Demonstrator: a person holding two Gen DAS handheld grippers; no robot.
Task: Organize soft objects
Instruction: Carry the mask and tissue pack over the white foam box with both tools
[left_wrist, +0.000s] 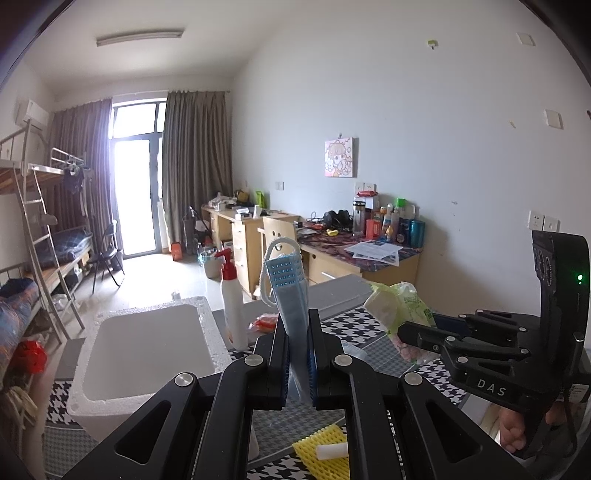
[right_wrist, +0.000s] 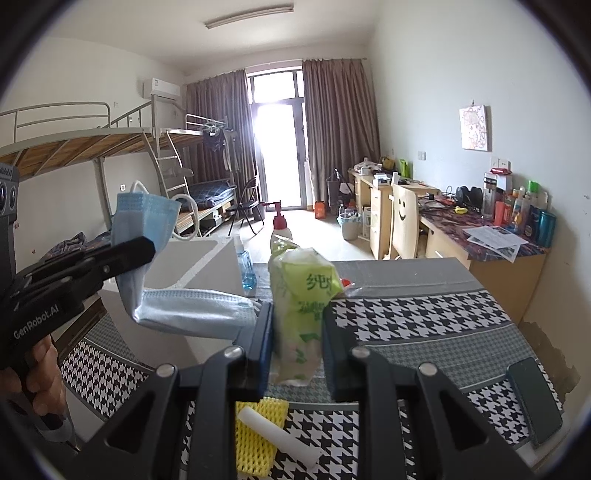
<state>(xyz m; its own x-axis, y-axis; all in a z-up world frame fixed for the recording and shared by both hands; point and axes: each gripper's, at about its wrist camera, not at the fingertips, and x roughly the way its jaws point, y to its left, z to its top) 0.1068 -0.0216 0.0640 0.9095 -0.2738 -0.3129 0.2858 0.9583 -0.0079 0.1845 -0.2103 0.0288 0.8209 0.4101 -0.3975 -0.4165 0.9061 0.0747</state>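
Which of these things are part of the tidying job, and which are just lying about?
Part of the job:
- blue face masks, gripped in the left claw
- green tissue pack, gripped in the right claw
- white foam box
- yellow foam net with white foam stick

Just lying about:
- spray bottle
- phone
- checked tablecloth

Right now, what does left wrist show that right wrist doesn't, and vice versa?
Left wrist only: the white spray bottle upright beside the foam box. Right wrist only: a dark phone lying on the houndstooth cloth. Both: left tongs shut on the blue face masks, right tongs shut on the green tissue pack, and the yellow foam net.
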